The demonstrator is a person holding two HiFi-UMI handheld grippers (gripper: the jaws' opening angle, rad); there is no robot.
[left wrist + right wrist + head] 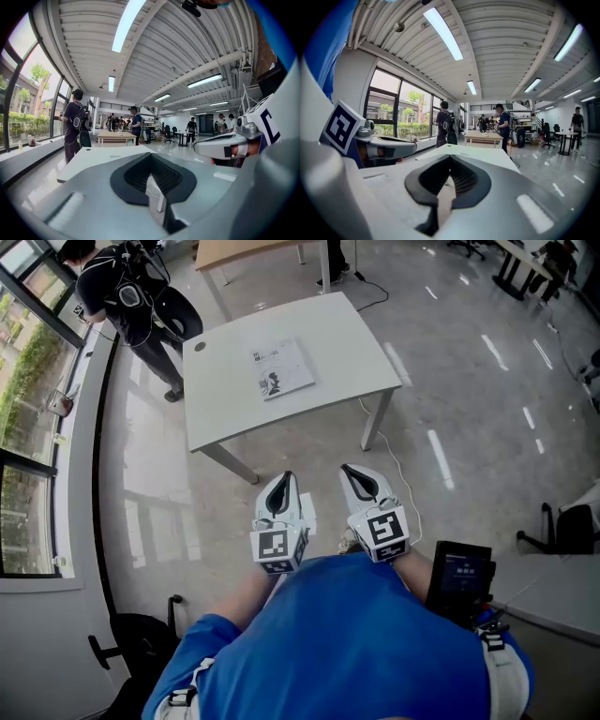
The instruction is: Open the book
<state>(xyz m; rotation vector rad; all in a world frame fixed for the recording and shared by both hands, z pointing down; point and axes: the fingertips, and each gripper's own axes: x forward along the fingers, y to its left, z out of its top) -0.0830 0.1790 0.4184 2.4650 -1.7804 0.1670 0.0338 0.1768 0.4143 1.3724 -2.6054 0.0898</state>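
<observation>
Hovering side by side just in front of the person's blue shirt, the left claw and the right claw are each showing jaws pressed together with nothing between them, and each claw's own view is confirming that. The book is lying closed and flat near the middle of the white desk, well apart from both claws, so the opening step is not yet begun. The likeliest trouble is probably a claw meeting the cover with its jaws closed: a blunt tip would be pushing the thin book across the smooth desk rather than getting under the cover's edge. With only one claw working and the other not pinning the book down, the whole book could be lifting or skating toward the desk's rim. Pinching too deep could be catching several pages along with the cover and creasing them. A white cable is trailing on the floor by the near desk leg, which looks like a snag risk for feet, and a bystander in black is standing near the far left corner, crowding that side.
</observation>
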